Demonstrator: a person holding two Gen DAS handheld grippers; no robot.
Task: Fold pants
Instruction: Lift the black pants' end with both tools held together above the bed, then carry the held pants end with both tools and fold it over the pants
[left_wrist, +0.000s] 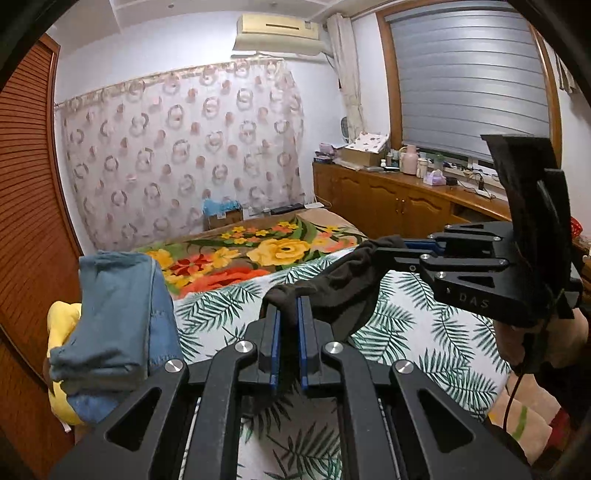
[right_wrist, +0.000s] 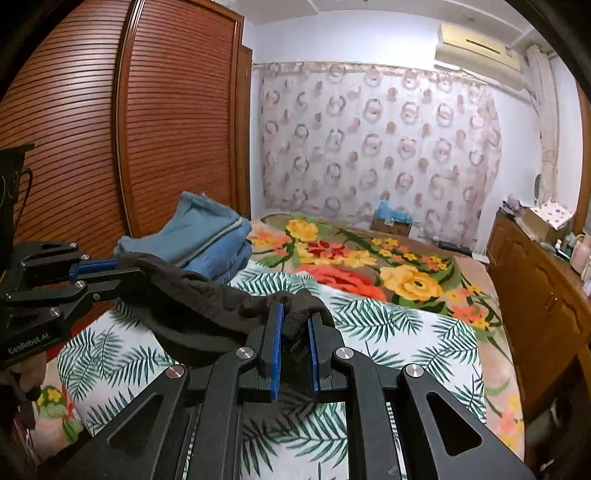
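Observation:
Dark brown-black pants (left_wrist: 343, 284) hang stretched between my two grippers above the palm-leaf sheet (left_wrist: 424, 332). My left gripper (left_wrist: 290, 301) is shut on one bunched end of the fabric, its blue pads pinching it. In the left wrist view my right gripper (left_wrist: 384, 249) comes in from the right, shut on the other end. From the right wrist camera, the pants (right_wrist: 207, 306) sag from my right gripper (right_wrist: 295, 317), shut on a thick fold, across to my left gripper (right_wrist: 122, 267) at the left. The lower part of the pants is hidden behind the gripper bodies.
A pile of folded blue garments (left_wrist: 118, 325) lies on something yellow at the left of the bed, also in the right wrist view (right_wrist: 207, 240). A floral blanket (left_wrist: 258, 254) covers the far bed. A wooden cabinet (left_wrist: 388, 199) lines the right wall, a slatted wardrobe (right_wrist: 166, 129) the left.

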